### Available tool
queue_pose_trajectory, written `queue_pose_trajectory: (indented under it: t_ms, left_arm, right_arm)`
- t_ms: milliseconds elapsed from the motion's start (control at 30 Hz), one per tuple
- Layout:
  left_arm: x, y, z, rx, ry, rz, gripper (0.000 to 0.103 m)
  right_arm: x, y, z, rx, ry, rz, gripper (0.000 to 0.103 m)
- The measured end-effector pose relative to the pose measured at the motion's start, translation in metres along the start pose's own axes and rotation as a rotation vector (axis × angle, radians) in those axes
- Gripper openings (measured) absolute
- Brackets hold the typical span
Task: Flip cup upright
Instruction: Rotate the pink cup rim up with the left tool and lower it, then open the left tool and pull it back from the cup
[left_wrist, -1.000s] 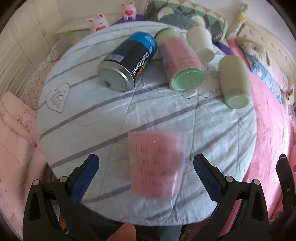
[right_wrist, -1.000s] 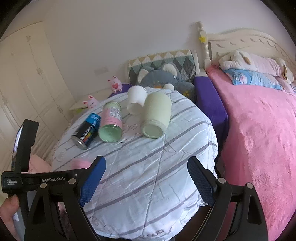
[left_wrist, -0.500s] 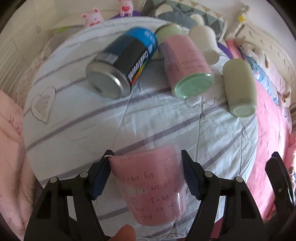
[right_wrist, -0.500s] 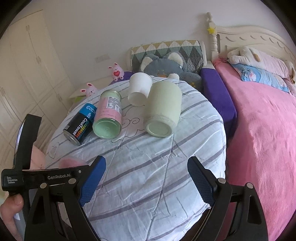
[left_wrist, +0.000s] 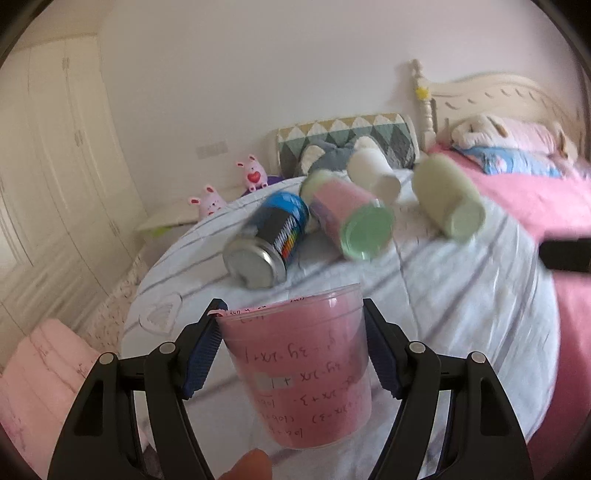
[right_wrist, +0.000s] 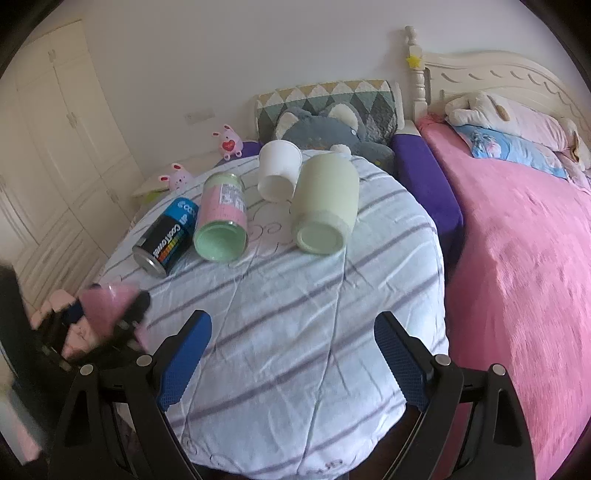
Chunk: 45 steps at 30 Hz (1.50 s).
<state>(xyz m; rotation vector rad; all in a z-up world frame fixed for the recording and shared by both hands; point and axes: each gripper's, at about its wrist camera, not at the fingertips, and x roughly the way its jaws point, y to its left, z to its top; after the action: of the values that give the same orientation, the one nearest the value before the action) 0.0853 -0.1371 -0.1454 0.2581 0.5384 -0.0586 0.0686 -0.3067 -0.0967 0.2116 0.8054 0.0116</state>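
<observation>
My left gripper is shut on a clear plastic cup with pink paper inside. It holds the cup off the striped round table, base end towards the view and tilted. The same cup shows blurred at the far left of the right wrist view, in the left gripper's fingers. My right gripper is open and empty above the table's near edge.
Several containers lie on their sides at the back of the table: a blue-black can, a pink and green jar, a white paper cup, a pale green tumbler. A pink bed stands to the right, wardrobes to the left.
My left gripper closed on the pink cup, lifted it from the table and tipped upward, so its view now takes in the wall. The right gripper stayed open and shifted slightly.
</observation>
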Motion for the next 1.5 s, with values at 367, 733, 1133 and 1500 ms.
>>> queue_pose_trajectory:
  t_ms: [367, 733, 1133, 1500]
  left_arm:
    - [-0.025, 0.002, -0.032, -0.005, -0.022, -0.069, 0.075]
    - [-0.046, 0.014, -0.018, -0.008, 0.003, -0.183, 0.103]
    - [-0.105, 0.093, 0.025, -0.085, 0.172, -0.186, 0.103]
    - [-0.161, 0.137, 0.029, -0.134, 0.179, -0.092, 0.103]
  right_arm:
    - [-0.030, 0.018, -0.030, -0.014, 0.004, -0.072, 0.091]
    - [-0.056, 0.042, -0.031, -0.040, -0.055, -0.085, 0.091]
    - [-0.109, 0.081, -0.031, -0.077, -0.243, -0.092, 0.091]
    - [-0.135, 0.113, -0.053, -0.140, -0.263, -0.087, 0.091]
